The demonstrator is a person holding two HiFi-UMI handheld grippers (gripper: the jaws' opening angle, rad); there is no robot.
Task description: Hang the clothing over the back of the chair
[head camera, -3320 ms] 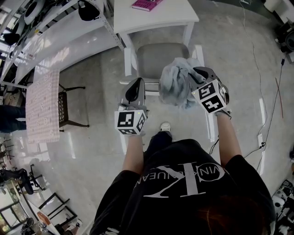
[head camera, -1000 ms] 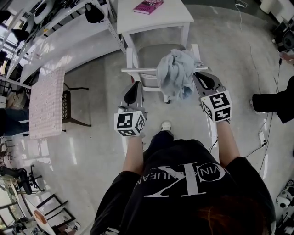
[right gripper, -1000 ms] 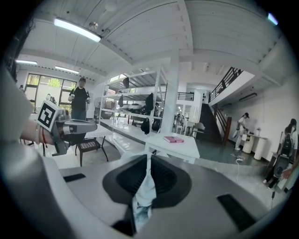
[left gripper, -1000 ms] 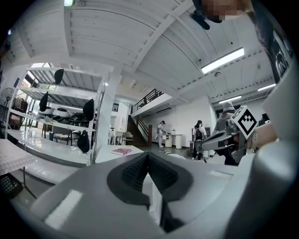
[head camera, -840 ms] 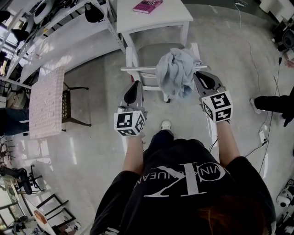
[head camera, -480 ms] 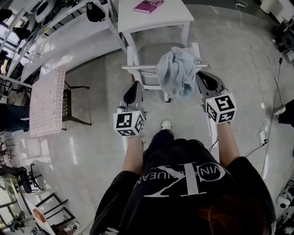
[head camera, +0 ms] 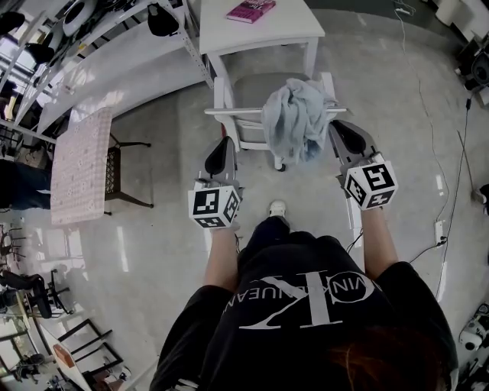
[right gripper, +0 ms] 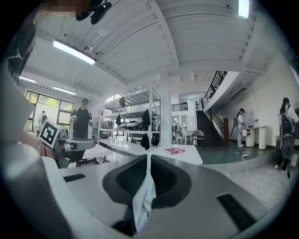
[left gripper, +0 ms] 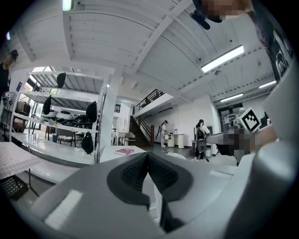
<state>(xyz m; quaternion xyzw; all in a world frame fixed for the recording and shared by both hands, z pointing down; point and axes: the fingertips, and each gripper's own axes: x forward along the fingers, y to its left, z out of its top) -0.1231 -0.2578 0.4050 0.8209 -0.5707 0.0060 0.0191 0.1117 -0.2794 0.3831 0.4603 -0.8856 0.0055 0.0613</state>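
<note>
The light blue clothing (head camera: 294,118) is bunched over the back rail of the white chair (head camera: 237,112), part of it hanging down on my side. My right gripper (head camera: 333,127) is at the garment's right edge. It is shut on a thin strip of the clothing (right gripper: 144,198), which hangs down from between its jaws in the right gripper view. My left gripper (head camera: 226,142) hovers short of the chair's left side, apart from the garment. In the left gripper view it (left gripper: 148,157) is shut with nothing in it.
A white table (head camera: 298,23) with a pink book (head camera: 250,9) stands just beyond the chair. Long white shelves (head camera: 92,57) run along the left. A dark side chair under a patterned cloth (head camera: 76,164) is left of me. Cables (head camera: 451,191) lie on the floor at right.
My right gripper has shifted slightly right and rolled, still pinching the cloth. The garment stays on the chair back. The left gripper has kept still. A bystander at the right edge has left the view.
</note>
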